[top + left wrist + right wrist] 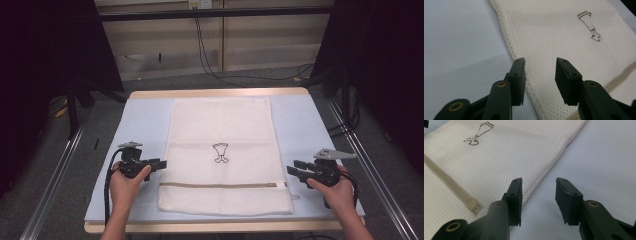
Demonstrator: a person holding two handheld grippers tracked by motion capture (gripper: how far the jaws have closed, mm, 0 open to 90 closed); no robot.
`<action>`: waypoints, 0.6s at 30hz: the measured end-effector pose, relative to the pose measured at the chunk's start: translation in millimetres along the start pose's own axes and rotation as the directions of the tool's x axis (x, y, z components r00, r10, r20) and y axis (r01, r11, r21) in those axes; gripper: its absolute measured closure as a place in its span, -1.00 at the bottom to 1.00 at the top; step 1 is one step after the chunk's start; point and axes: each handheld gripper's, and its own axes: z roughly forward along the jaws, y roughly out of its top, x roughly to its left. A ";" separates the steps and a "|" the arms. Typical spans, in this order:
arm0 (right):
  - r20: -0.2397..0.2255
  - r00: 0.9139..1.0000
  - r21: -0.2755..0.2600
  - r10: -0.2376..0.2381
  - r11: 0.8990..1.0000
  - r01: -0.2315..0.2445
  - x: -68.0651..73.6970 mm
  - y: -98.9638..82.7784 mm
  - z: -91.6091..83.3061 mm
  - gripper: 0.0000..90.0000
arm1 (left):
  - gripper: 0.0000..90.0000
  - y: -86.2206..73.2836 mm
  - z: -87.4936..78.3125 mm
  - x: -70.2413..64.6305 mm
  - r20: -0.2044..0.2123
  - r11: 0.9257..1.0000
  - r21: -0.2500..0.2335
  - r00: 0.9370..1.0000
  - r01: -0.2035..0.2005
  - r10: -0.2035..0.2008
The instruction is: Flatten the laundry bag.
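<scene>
I hold one hand-held gripper in each hand, and both are low over the surface (145, 112), which is covered with a pale blue sheet. Between them lies a cream mesh laundry bag (222, 150), flat on the sheet.

My left hand-held gripper (162, 163) is released: in the left gripper view its jaws stand apart with nothing pressed between them. The left edge of the mesh laundry bag (574, 42) runs just in front of and under the gap, so one jaw is over the blue sheet and the other is over the mesh. I cannot tell whether the tips touch the fabric. Beyond this gripper, further on the bag, there is a small dark printed emblem (590, 26). The zipper (621, 76) passes beside the jaw that is over the mesh.

My right hand-held gripper (291, 169) is released too. In the right gripper view its jaws are apart and empty. The right edge of the bag (506, 157) is just beside the jaw nearest the bag, and the other jaw is over the bare blue sheet. The end of the zipper (472, 205) lies close to that nearer jaw, and the emblem (479, 133) is farther away, across the mesh.

In the high view, both grippers point inward toward the bag, at the level of the zipper (222, 185).
</scene>
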 end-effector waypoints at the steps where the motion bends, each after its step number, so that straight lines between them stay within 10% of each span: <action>1: -0.001 1.000 0.026 -0.001 1.000 0.001 2.6 0.3 6.0 0.27 | 0.28 -0.1 1.1 -0.5 -0.005 1.000 0.003 1.000 -0.003 0.003; 18: 0.010 0.999 0.124 -0.032 0.992 0.031 18.8 4.8 28.4 0.76 | 0.53 -10.3 11.7 -3.8 -0.037 0.999 0.052 0.999 0.012 -0.010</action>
